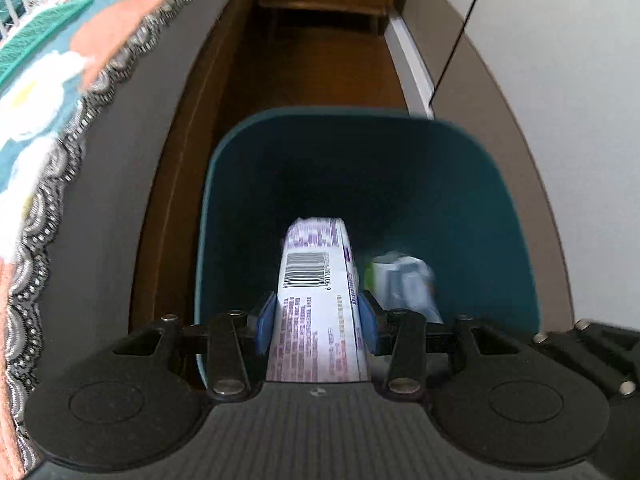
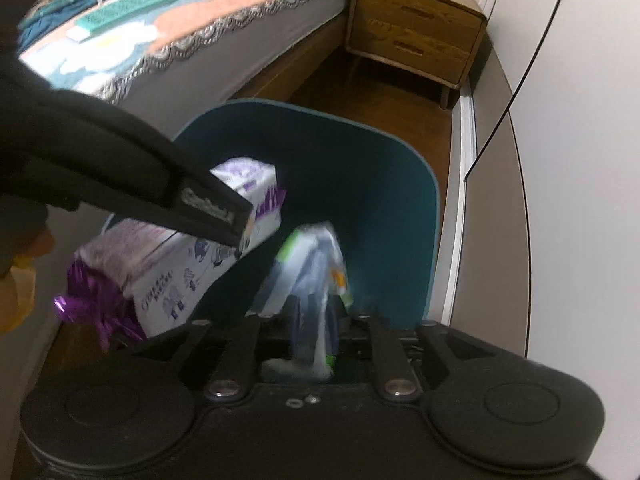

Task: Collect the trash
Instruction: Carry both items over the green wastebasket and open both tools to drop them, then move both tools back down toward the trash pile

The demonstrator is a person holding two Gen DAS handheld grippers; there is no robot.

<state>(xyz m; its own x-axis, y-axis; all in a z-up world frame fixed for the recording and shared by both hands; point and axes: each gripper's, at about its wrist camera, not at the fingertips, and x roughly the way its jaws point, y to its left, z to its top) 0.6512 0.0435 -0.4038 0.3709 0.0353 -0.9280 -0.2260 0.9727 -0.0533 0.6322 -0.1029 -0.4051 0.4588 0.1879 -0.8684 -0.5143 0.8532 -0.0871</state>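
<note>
Gripping purple-white pack, left claw over teal bin; right claw grip on blurred wrapper unclear.

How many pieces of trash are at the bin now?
2: a white-and-purple printed box in the left claw, and a crumpled white, green and blue wrapper at the right claw. The teal plastic bin's dark bottom may hide more.

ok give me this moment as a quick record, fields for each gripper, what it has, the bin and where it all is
left gripper: shut on purple-and-white package, over the bin
right gripper: blurred white-and-green wrapper between its fingers, grip unclear
bin: teal, open top
setting: wooden floor between bed and wall; nightstand beyond
</note>
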